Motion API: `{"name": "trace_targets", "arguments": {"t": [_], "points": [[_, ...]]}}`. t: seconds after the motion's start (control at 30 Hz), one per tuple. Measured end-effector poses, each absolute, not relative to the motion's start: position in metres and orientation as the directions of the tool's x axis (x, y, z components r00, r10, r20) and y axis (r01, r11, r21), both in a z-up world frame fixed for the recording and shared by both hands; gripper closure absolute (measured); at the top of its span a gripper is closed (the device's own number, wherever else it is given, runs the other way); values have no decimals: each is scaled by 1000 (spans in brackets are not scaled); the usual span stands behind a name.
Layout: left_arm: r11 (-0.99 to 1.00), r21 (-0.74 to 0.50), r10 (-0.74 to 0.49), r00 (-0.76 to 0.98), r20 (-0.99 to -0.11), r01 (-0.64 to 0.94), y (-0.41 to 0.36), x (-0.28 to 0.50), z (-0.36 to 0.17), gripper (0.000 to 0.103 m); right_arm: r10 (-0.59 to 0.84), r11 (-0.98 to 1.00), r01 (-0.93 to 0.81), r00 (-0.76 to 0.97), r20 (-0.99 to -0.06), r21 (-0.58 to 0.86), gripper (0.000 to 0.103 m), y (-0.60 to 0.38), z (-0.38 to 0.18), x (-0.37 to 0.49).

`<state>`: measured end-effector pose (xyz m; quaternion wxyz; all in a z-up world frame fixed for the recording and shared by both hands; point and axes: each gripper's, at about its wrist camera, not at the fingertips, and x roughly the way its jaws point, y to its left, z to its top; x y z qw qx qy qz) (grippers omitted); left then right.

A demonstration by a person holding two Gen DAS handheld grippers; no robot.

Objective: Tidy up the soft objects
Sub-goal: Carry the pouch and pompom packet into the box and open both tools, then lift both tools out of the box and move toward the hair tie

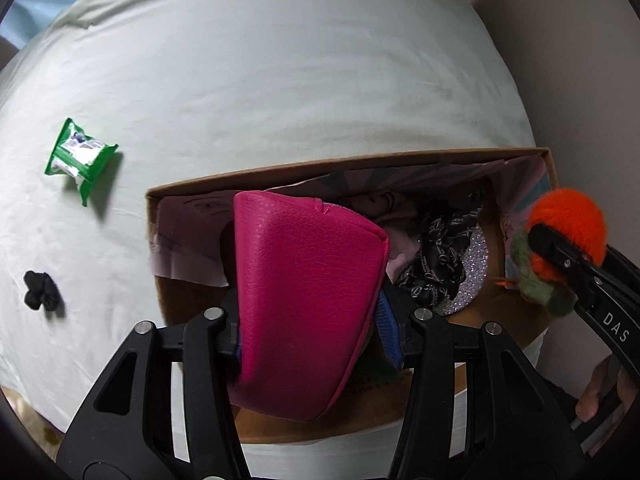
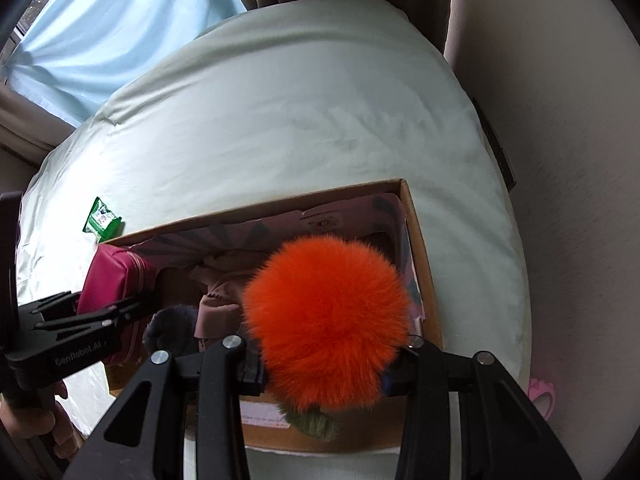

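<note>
Pouch and pompom are each sitting between a pair of fingers above the cardboard box [image 1: 280,170] resting on the bed [image 1: 280,72]. The pink pouch [image 1: 304,300] is being clamped by the left hand-held gripper [image 1: 316,332], its jaws pressing on both sides of the grained case, which is hanging over the left end of the box. The orange pompom [image 2: 328,320] is being held by the right hand-held gripper [image 2: 324,376], jaws set narrowly and sinking into the fur; it is hovering over the right half of the box, with an olive-green tuft [image 2: 316,420] dangling beneath it.

Inside the box, a black patterned fabric piece [image 1: 444,256] is lying on something sparkly and silver [image 1: 472,276], beside pale pink cloth [image 2: 220,308]; what these items are is hard to make out. A dark furry ball [image 2: 168,324] is showing only partly behind the left tool in the right wrist view. The pouch is covering much of the box floor, and the pompom is hiding the fingertips gripping it.

Well apart from the box, a green packet [image 1: 80,158] and a small black scrunched item [image 1: 40,290] are lying on the sheet. A pink object [image 2: 542,396] is being cut off at the bed's right edge. Part of a hand [image 2: 36,424] is showing around the left tool's handle.
</note>
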<state>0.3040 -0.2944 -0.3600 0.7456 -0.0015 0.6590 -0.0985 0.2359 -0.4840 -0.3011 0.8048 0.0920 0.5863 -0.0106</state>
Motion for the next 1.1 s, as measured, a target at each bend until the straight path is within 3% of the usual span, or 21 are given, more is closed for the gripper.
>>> {"name": "trace_targets", "arguments": {"t": [0.03, 0.07, 0.1, 0.13, 0.17, 0.67, 1.1], "points": [[980, -126, -145, 116, -983, 157, -296, 304, -359, 46, 92, 981, 131, 321, -943, 140, 57, -485, -301, 237], [979, -107, -128, 118, -985, 175, -299, 303, -357, 25, 96, 979, 137, 330, -939, 149, 44, -487, -301, 237], [979, -53, -81, 138, -987, 198, -302, 301, -353, 12, 98, 978, 142, 340, -935, 154, 33, -488, -299, 238], [976, 0, -37, 166, -986, 216, -304, 300, -349, 0, 93, 978, 145, 349, -933, 152, 7, -489, -297, 238], [969, 43, -7, 203, -979, 242, -305, 296, -343, 0, 89, 978, 146, 357, -930, 150, 0, -490, -295, 238], [973, -7, -66, 248, -967, 232, -294, 278, -305, 0, 77, 973, 169, 408, -910, 159, 0, -492, -263, 215], [978, -65, -139, 385, -913, 198, -251, 233, -219, 0, 58, 981, 131, 490, -870, 140, 0, -453, -186, 178]]}}
